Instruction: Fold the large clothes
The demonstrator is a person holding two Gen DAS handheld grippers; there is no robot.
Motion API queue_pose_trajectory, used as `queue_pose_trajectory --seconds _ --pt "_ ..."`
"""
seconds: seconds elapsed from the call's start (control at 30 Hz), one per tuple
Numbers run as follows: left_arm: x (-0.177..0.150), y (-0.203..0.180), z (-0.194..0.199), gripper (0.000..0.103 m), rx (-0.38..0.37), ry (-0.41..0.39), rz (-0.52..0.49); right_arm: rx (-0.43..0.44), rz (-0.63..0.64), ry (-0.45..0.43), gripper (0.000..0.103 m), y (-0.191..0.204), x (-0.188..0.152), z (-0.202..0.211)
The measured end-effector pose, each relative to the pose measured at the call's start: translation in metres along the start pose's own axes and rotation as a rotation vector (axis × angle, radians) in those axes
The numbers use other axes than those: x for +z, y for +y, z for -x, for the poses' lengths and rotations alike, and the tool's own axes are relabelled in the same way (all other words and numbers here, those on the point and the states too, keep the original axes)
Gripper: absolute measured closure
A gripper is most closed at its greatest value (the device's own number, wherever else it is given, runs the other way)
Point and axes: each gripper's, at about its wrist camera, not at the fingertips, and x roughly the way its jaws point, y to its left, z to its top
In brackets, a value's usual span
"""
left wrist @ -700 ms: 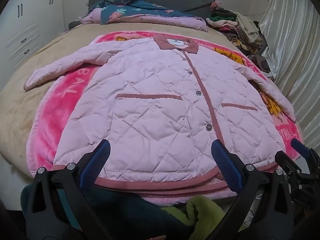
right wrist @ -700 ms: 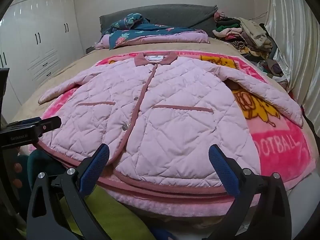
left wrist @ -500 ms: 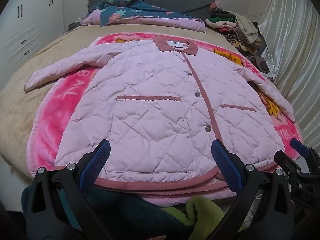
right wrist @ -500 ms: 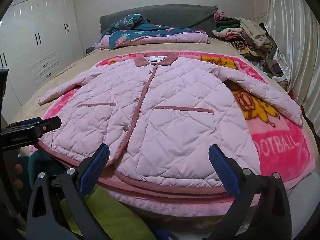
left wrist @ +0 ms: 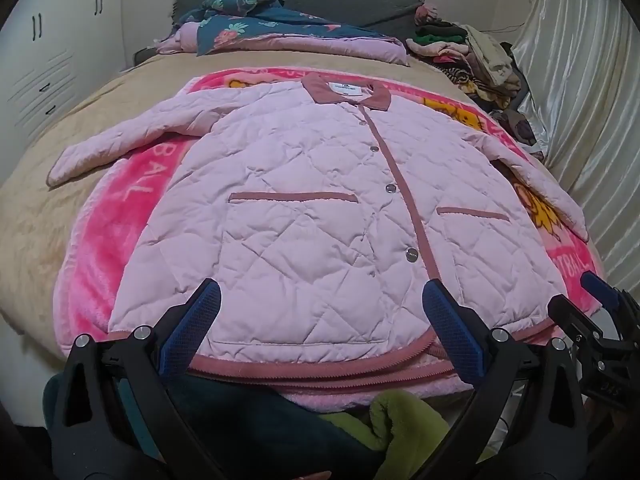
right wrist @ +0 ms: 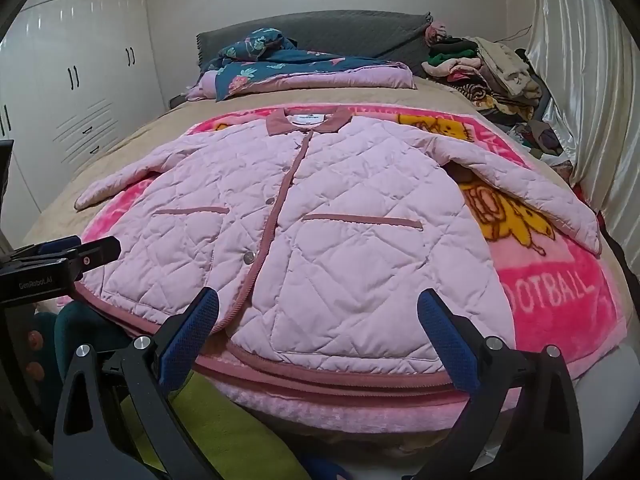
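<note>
Pink quilted jacket [left wrist: 320, 216] lies flat, front up and buttoned, on a pink blanket [left wrist: 104, 216] spread over the bed [left wrist: 36, 208]. Collar [left wrist: 346, 92] points away toward the headboard, hem [left wrist: 320, 370] sits at the near bed edge, so the long axis runs from the person outward; both sleeves are spread out to the sides, the left sleeve [left wrist: 132, 140] reaching onto the tan cover, the right sleeve [right wrist: 520, 192] angling down across the blanket. No fold is made yet, so this looks like the start, jacket laid out and ready. Left gripper [left wrist: 320, 336] hovers just above the hem with jaws spread wide, holding nothing; right gripper [right wrist: 320, 336] likewise hovers over the hem on the other side, jaws spread, empty. Next move probably needs each gripper to go out to a sleeve or side edge, pinch the fabric and bring it in over the body; padding is bulky, so a deep bite is likely needed. Folded bedding [right wrist: 304, 68] and a clothes pile [right wrist: 484, 68] lie well apart near the headboard.
</note>
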Motion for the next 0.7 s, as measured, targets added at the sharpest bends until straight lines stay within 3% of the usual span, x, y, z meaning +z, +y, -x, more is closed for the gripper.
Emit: queue_pose_trajectory --seconds 0.7 --pt "-0.0013 -0.0031 0.0026 0.008 -0.002 -0.006 -0.001 0.003 0.018 0.004 0.004 0.0041 -0.0004 -0.0008"
